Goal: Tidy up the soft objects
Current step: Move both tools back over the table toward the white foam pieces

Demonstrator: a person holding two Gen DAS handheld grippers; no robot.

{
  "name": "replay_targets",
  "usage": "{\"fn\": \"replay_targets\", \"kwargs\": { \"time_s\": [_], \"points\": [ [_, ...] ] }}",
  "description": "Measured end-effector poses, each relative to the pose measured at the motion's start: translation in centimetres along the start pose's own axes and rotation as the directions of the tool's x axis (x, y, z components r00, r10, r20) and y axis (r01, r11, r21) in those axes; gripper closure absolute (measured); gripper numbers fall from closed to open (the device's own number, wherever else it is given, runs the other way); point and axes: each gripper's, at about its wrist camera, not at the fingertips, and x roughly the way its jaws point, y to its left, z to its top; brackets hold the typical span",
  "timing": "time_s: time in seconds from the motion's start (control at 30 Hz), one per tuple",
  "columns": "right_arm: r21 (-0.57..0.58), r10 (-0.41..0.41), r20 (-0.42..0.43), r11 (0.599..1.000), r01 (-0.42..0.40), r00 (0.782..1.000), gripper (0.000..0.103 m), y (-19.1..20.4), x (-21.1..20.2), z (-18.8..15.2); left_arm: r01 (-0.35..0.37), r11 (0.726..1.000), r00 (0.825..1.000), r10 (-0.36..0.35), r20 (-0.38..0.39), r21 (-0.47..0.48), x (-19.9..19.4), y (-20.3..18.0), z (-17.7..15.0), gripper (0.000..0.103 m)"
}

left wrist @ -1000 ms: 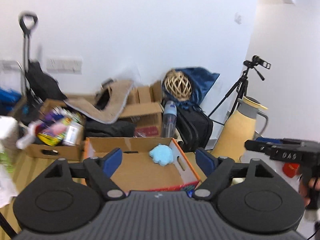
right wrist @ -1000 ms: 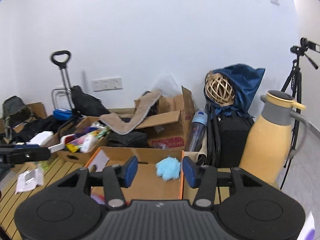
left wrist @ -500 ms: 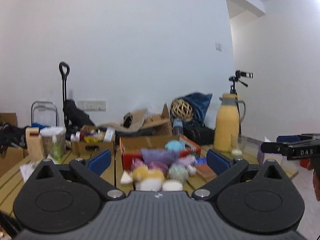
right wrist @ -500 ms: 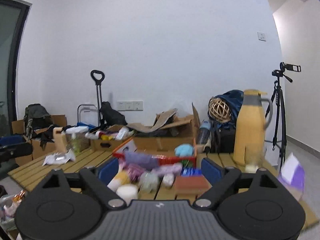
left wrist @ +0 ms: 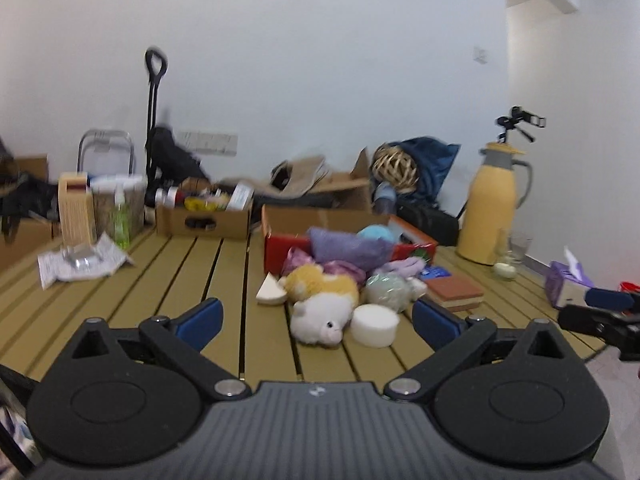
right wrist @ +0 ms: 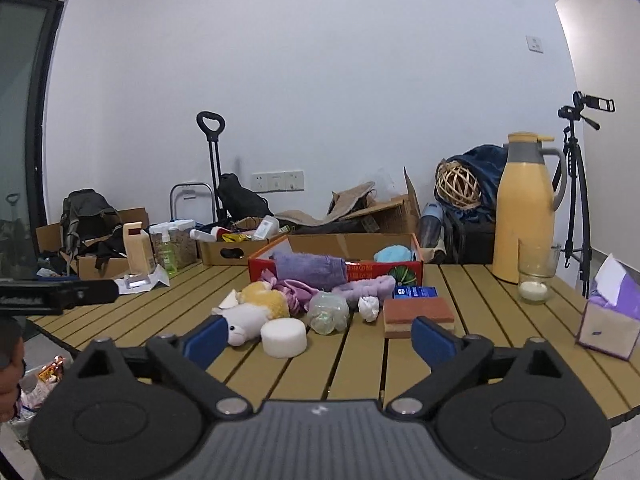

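A pile of soft things lies on the slatted wooden table in front of a red cardboard box [left wrist: 280, 249] [right wrist: 380, 270]. It holds a white and yellow plush toy [left wrist: 320, 312] [right wrist: 252, 314], a white round sponge [left wrist: 374, 324] [right wrist: 283, 337], a purple towel [left wrist: 348, 248] [right wrist: 310, 266], a wrapped clear ball [left wrist: 386, 290] [right wrist: 328, 312] and a brick-coloured sponge [left wrist: 454, 292] [right wrist: 418, 314]. A blue fluffy thing [left wrist: 376, 233] [right wrist: 394, 255] sits inside the box. My left gripper [left wrist: 316, 320] is open and empty, short of the plush. My right gripper [right wrist: 319, 338] is still opening, with nothing between its fingers.
A yellow thermos [right wrist: 524, 216], a glass [right wrist: 534, 280] and a purple tissue box [right wrist: 612, 320] stand on the table's right side. Bottles [left wrist: 120, 216] and crumpled paper [left wrist: 80, 264] lie at the left. A cluttered cardboard box [left wrist: 204, 220] and bags fill the back.
Both grippers pulled back from over the box and sank toward the table, so the pile of soft things came into view. The right jaws spread much wider, the left a little.
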Motion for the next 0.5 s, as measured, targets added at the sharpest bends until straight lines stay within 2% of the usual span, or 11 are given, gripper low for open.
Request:
{"fn": "replay_targets", "kwargs": {
  "time_s": [0.1, 0.23, 0.33, 0.43, 0.5],
  "points": [
    [0.012, -0.004, -0.043, 1.000, 0.005, 0.999, 0.004, -0.8, 3.1, 0.2, -0.018, 1.000, 1.000, 0.018, -0.018, -0.003, 3.5, 0.9, 0.4, 0.003],
    [0.001, -0.025, -0.076, 1.000, 0.025, 0.997, 0.011, -1.7, 8.1, 0.9, -0.074, 0.997, 0.995, 0.074, -0.060, 0.003, 9.7, 2.4, 1.6, 0.017],
    [0.000, -0.043, -0.103, 0.999, 0.043, 0.994, 0.021, -2.6, 12.7, 1.7, -0.087, 0.996, 0.988, 0.084, -0.129, -0.014, 15.2, 3.8, 2.3, 0.028],
    [0.010, -0.048, -0.127, 0.999, 0.049, 0.991, 0.033, -3.7, 17.2, 2.3, -0.092, 0.996, 0.977, 0.086, -0.195, -0.018, 20.0, 4.7, 2.0, 0.028],
    [-0.010, -0.069, -0.148, 0.998, 0.068, 0.987, 0.047, -4.3, 20.2, 2.6, -0.097, 0.995, 0.970, 0.094, -0.224, -0.003, 22.4, 4.9, 1.6, 0.028]
  ]
}}
